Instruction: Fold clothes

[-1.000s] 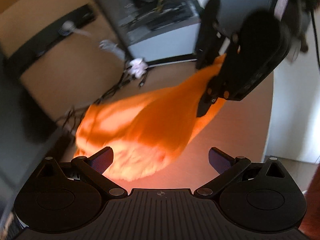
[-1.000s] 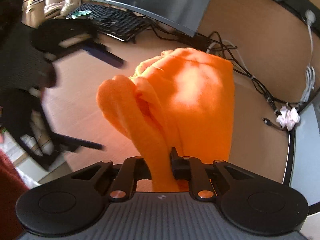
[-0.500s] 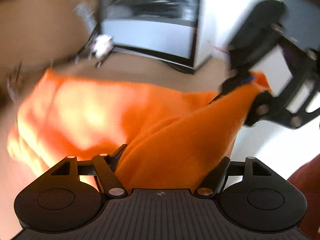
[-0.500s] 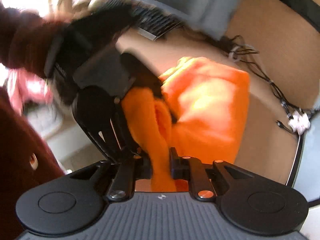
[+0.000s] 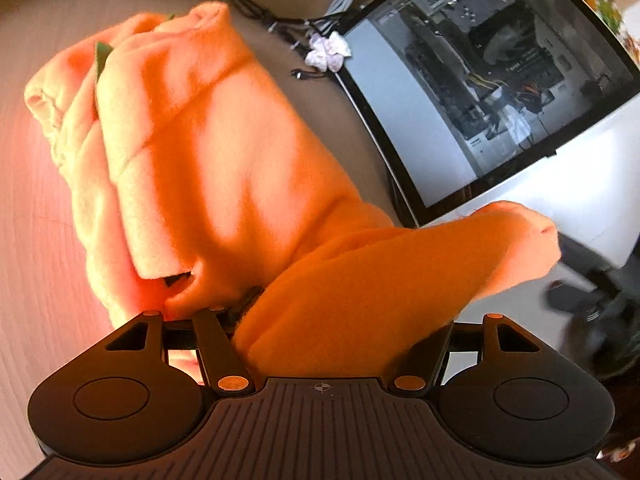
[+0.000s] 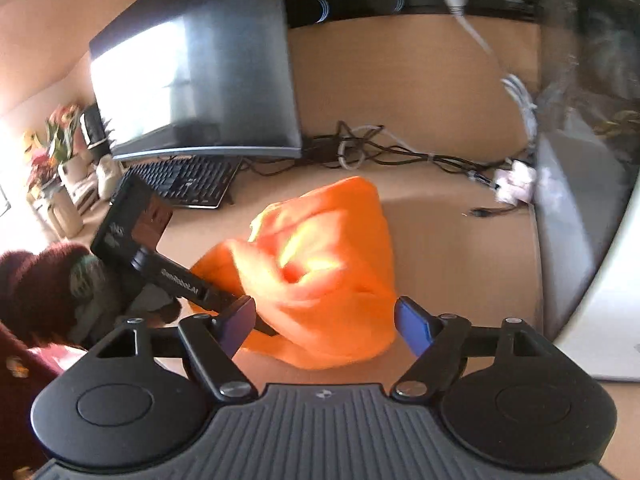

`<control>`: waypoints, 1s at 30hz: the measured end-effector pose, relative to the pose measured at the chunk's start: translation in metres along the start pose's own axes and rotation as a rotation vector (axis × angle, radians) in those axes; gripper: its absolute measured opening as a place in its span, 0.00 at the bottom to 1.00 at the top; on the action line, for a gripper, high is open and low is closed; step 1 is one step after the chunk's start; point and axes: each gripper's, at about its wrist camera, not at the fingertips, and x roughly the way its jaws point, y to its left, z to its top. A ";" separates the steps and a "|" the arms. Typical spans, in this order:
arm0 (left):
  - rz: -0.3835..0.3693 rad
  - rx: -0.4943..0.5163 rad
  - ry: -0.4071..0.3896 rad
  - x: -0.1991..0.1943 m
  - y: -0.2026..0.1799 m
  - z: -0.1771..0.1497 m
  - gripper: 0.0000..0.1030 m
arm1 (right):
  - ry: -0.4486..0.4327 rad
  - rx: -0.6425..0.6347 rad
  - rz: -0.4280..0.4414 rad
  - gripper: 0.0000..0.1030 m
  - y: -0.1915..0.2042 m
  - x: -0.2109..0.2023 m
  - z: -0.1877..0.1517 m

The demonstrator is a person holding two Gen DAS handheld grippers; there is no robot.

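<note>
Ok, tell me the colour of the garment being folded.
Bright orange garment, plain, with no pattern showing; clearest in the left wrist view.

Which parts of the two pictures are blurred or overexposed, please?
Left wrist view: the orange cloth is sharp, with sunlit patches and shadow bands; the chair is smeared. Right wrist view: the cloth shows motion blur and a blown-out highlight; the monitor carries glare.

The left wrist view looks down along its hand-held gripper point(image 5: 340, 336), close over the orange garment point(image 5: 224, 152), toward the PC case point(image 5: 492, 80). The right wrist view sits farther back, facing the monitor point(image 6: 196, 76); both share the garment, cables point(image 6: 400, 156) and worktop point(image 6: 452, 248).
</note>
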 end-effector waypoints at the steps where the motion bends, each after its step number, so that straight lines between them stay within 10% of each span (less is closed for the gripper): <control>1: -0.009 -0.013 0.005 0.000 0.002 -0.001 0.65 | -0.009 0.002 -0.044 0.75 0.000 0.013 0.001; 10: 0.019 -0.032 -0.015 -0.025 -0.004 -0.033 0.67 | 0.132 0.118 -0.236 0.82 -0.029 0.137 -0.013; 15: 0.141 0.171 -0.183 -0.085 -0.054 -0.040 0.84 | 0.134 0.091 -0.229 0.82 -0.029 0.136 -0.016; 19: 0.029 0.280 -0.249 -0.099 -0.077 -0.033 0.91 | 0.140 0.095 -0.226 0.84 -0.028 0.141 -0.015; 30: 0.023 0.012 -0.045 -0.014 -0.012 -0.013 0.79 | 0.056 -0.359 -0.138 0.85 0.025 0.070 -0.009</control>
